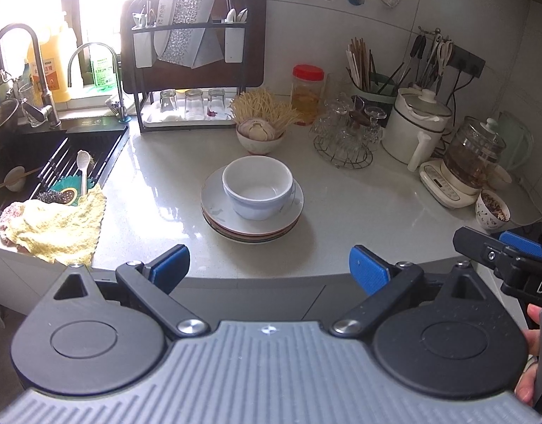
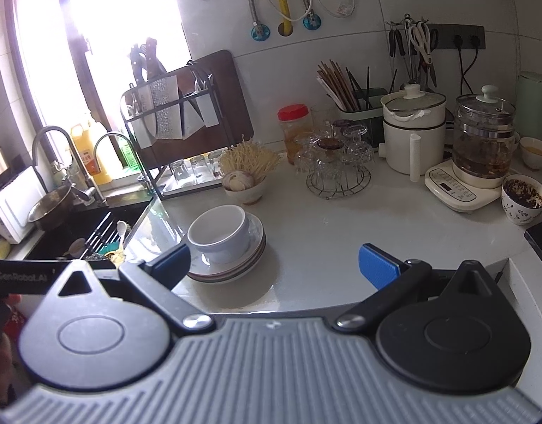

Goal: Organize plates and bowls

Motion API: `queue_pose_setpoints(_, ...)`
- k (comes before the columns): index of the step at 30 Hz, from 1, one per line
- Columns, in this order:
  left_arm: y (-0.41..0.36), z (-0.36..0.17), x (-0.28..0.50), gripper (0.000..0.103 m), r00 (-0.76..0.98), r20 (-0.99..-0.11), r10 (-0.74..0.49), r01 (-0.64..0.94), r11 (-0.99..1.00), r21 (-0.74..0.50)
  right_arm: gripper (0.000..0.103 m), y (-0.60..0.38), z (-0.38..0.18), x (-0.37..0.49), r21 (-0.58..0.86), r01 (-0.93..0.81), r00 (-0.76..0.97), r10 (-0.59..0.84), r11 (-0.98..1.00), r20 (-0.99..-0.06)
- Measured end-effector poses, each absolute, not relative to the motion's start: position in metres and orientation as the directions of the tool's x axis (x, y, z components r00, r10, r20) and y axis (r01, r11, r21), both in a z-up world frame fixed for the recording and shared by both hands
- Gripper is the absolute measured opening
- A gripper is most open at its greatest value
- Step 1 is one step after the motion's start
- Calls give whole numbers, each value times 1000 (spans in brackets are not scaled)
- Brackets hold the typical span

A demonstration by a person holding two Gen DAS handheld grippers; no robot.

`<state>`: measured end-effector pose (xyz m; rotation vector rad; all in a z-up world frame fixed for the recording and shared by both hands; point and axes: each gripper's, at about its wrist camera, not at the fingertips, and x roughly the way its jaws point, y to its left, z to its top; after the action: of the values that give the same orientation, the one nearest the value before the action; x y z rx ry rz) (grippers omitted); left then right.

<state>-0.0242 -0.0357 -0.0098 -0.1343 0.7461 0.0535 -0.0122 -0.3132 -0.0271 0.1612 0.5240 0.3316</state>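
A pale stone kitchen desk is seen from two handheld claws, both pulled back at its near edge. The left claw has its blue-padded fingers spread wide apart, holding nothing. The right claw is likewise wide apart and empty; from the left view it shows only as a dark shape low on the right.

Straight ahead of the left claw, a little way off, a white bowl sits upright on a stack of plates. For the right claw the same white bowl and stack of plates lie ahead and to its left, just beyond its left finger. The bowl rests slightly off centre on the top plate, leaving bare rim on the near side.

The bowl and plates look like glazed ceramic: stiff, smooth, likely slippery against the pads, and breakable if knocked or dropped. The bowl alone should be fairly light; the whole stack would probably be heavy for one claw. The sensible hold on the bowl seems to be a pinch over its rim wall, one finger inside and one outside. A plate would best be taken by its raised outer edge, lifted level so nothing slides.

Further ahead stand a bowl of garlic and a wire rack of glasses, well clear of the stack.
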Motion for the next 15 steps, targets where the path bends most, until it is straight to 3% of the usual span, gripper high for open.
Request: queue_pose_setpoints(15,-41,-10,-33,100,747,-665,0,-84,992,-95,103,-317,-28,-17,232,-263,820,343,937,-457)
